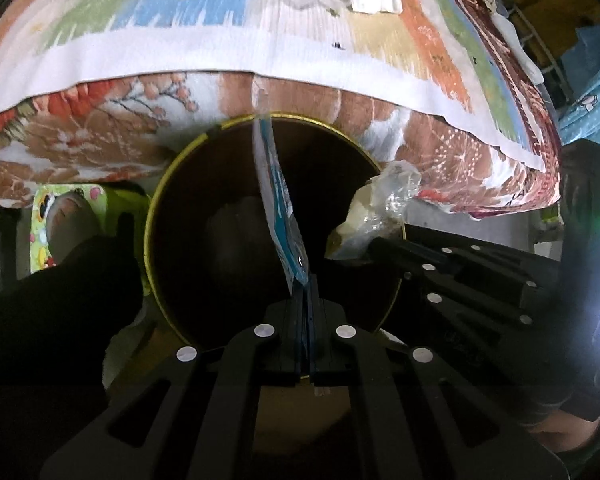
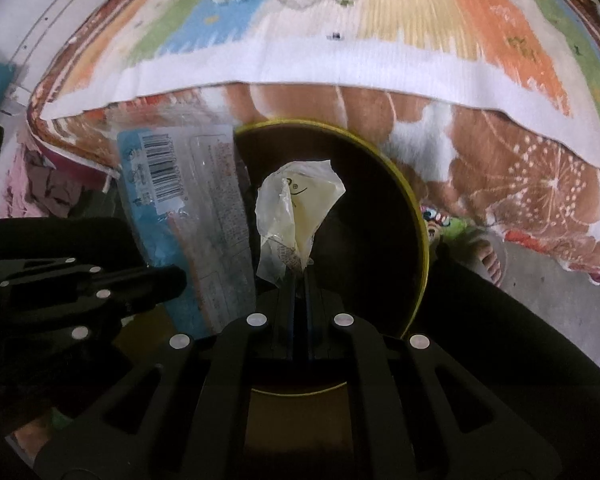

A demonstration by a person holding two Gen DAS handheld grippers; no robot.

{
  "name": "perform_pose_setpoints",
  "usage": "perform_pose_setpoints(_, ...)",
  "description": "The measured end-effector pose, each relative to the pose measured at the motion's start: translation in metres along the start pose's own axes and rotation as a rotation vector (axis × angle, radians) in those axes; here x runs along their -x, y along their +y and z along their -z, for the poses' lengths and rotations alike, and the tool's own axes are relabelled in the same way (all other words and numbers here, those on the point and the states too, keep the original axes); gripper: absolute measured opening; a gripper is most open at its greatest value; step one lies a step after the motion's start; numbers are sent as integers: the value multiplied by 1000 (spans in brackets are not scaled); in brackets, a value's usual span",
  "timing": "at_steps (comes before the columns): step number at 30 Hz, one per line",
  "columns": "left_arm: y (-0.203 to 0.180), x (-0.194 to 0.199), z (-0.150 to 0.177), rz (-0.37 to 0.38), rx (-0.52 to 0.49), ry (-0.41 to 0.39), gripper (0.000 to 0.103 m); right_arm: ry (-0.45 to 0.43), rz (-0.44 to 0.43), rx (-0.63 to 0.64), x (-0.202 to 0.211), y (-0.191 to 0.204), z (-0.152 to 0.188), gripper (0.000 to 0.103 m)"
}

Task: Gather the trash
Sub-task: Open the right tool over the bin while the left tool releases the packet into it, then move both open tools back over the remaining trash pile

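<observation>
My left gripper (image 1: 302,280) was clamped on the blue wrapper (image 1: 278,196), my right gripper (image 2: 300,270) on the crumpled bag (image 2: 296,208), both above the bin (image 2: 418,216). I judged it best to release each piece well inside the rim.

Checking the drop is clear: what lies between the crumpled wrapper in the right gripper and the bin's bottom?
Nothing shows: in the right wrist view the crumpled wrapper hangs over the bin's dark open mouth; its depths are too dark to judge.
</observation>
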State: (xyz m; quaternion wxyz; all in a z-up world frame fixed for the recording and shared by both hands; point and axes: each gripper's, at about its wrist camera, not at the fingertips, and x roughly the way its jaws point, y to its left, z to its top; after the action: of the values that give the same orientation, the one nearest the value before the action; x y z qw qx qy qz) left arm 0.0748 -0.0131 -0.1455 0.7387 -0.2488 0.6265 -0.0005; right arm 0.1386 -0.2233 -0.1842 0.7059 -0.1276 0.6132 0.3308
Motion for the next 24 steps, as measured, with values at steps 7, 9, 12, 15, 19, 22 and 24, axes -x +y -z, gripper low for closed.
perform_pose_setpoints(7, 14, -4, -5, -10, 85, 9, 26, 11, -16, -38, -5, -8, -4, 23)
perform_pose_setpoints(9, 15, 2, -5, -20, 87, -17, 26, 11, -23, -42, -5, -9, -4, 25)
perform_pose_setpoints(12, 17, 8, -7, -16, 94, -43, 27, 6, -19, -43, -4, -9, -4, 30)
perform_pose_setpoints(15, 19, 16, -9, -9, 103, -73, 31, -4, -16, -45, -2, -9, -5, 32)
perform_pose_setpoints(19, 23, 26, -14, 8, 125, -106, 35, -29, -16, -54, 3, -11, -8, 36)
perform_pose_setpoints(22, 25, 38, -17, 6, 131, -153, 42, -55, -16, -55, 9, -11, -11, 37)
perform_pose_setpoints(24, 27, 49, -19, -5, 136, -199, 51, -71, -23, -49, 12, -10, -13, 41)
